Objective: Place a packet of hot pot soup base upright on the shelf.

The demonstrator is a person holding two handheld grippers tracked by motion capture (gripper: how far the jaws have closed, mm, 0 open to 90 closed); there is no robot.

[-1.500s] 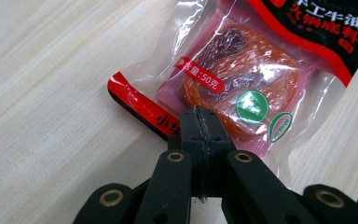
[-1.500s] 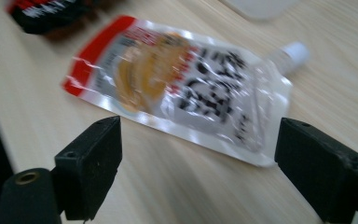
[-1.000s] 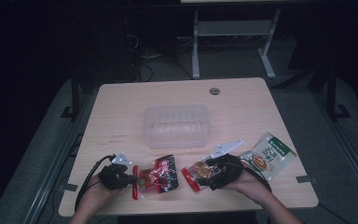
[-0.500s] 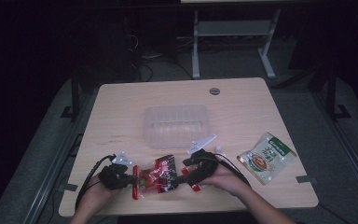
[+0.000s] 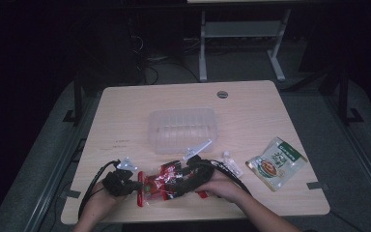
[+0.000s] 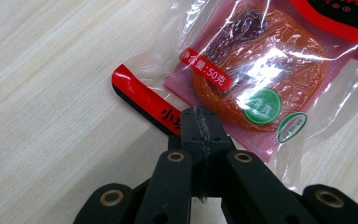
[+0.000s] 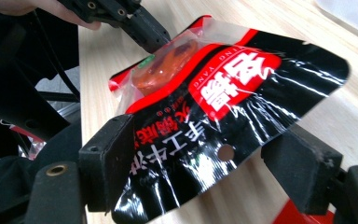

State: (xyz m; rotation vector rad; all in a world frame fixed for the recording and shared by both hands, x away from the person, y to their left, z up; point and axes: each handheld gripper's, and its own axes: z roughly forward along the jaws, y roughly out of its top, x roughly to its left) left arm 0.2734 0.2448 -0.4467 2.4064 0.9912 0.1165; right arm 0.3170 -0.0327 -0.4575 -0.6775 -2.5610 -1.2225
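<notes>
- At the near edge of the light wooden table (image 5: 125, 111), a glossy red, black and clear plastic snack packet (image 5: 162, 182) is held between the two hand-held grippers.
- The left gripper (image 6: 200, 122) is clenched on the packet's red-trimmed corner; in the left gripper view its jaws are seen pressed flat together over the film.
- A white-on-red label reading "净含量:50克" is printed on the clear window of the packet, through which an orange-red round food piece (image 6: 261, 79) is seen; a green round sticker and a green oval mark are set beside it, their writing too small to be read.
- The right gripper (image 7: 209, 163) is held wide at the packet's opposite end; its jaws have just been closing, with the black end of the packet lying between them and the pads not yet pressed on it.
- Large white Chinese characters on a red patch, with "PING YANG"-like lettering along its edge, are shown on the black face.
- A clear ribbed plastic tray (image 5: 182, 129) stands behind the packet, apart from it.
- A green and white sachet (image 5: 276, 163) lies well to the right; its print cannot be read.
</notes>
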